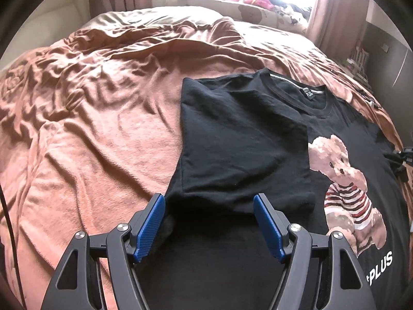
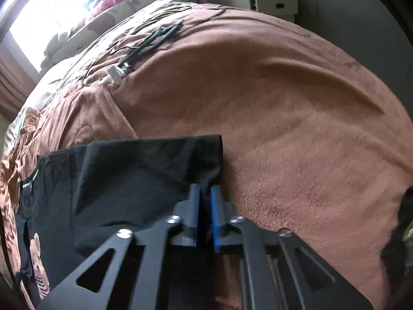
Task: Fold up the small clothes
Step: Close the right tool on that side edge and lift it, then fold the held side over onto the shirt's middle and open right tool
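At the bottom of the left wrist view the left gripper [image 1: 209, 206] hangs with its blue pads wide apart over the black T-shirt [image 1: 245, 142], holding nothing. In the lower centre of the right wrist view the right gripper [image 2: 205, 196] has its pads pressed together on the edge of the shirt's right sleeve [image 2: 180, 160]. The shirt lies flat on the pink blanket [image 1: 90, 129], filling the centre and right of the left view, its left side already folded inward beside the bear print [image 1: 346, 180]. The step in hand looks like the second side fold: the next move calls for carrying the pinched sleeve across toward the middle and laying it smooth. Farther off, cables [image 2: 152, 38] lie at upper left of the right view.
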A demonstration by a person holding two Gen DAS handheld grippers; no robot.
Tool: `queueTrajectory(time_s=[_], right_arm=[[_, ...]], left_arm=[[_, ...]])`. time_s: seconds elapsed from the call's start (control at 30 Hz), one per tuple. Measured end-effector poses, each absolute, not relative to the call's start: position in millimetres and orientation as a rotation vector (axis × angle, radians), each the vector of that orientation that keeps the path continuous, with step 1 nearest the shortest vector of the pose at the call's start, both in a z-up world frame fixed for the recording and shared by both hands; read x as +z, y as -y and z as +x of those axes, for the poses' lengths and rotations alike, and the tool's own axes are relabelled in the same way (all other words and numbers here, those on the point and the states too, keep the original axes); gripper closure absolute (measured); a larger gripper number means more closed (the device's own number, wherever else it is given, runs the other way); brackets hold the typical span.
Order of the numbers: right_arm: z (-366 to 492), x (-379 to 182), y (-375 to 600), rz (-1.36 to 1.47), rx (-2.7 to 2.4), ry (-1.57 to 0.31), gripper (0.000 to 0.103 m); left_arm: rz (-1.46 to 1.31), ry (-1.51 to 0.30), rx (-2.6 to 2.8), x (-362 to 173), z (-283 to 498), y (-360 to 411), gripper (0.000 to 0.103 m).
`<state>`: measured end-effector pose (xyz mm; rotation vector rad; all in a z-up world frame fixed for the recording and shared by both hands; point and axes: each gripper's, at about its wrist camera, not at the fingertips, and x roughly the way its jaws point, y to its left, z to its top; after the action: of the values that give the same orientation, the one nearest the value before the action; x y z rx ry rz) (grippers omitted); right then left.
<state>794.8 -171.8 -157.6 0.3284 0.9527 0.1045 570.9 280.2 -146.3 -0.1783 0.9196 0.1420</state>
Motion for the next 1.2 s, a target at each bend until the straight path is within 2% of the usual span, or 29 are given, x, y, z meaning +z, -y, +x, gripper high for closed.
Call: queueTrajectory(time_s=[0.33, 0.57, 1.0, 1.03, 1.1, 1.13, 1.17, 1.2], right_arm=[[760.4, -71.1, 108.4, 0.103, 0.218, -0.825, 0.102], [728.3, -34.0, 55.7, -0.015, 0.316, -0.768, 0.102], [696.4, -24.2, -36.4, -0.163, 0.558, -0.775, 0.100], [695.4, -25.0, -38.8, -0.168, 0.571, -0.774, 0.098], [698.0, -28.8, -38.6, -0.176, 0.571, -0.782, 0.080], [700.0, -30.7, -36.4, -0.177, 0.563, -0.781, 0.058], [701.8, -32.2, -33.5, -0.179, 0.550, -0.770, 0.046], [702.0, -32.8, -33.5, -0.181, 0.540, -0.760, 0.045]], left_arm=[[-0.205, -0.885, 0.134, -139.4, 563.3, -289.3, 0.030], [-0.213, -0.864, 0.116, -135.2, 556.5, -290.8, 0.030], [-0.219, -0.861, 0.099, -136.6, 554.0, -296.6, 0.030], [-0.213, -0.863, 0.097, -137.5, 554.8, -295.7, 0.030], [-0.204, -0.869, 0.096, -139.9, 556.0, -294.2, 0.030], [-0.202, -0.872, 0.095, -141.2, 556.6, -293.4, 0.030], [-0.201, -0.875, 0.092, -142.6, 557.1, -292.1, 0.030], [-0.200, -0.877, 0.090, -143.6, 557.2, -291.0, 0.030]])
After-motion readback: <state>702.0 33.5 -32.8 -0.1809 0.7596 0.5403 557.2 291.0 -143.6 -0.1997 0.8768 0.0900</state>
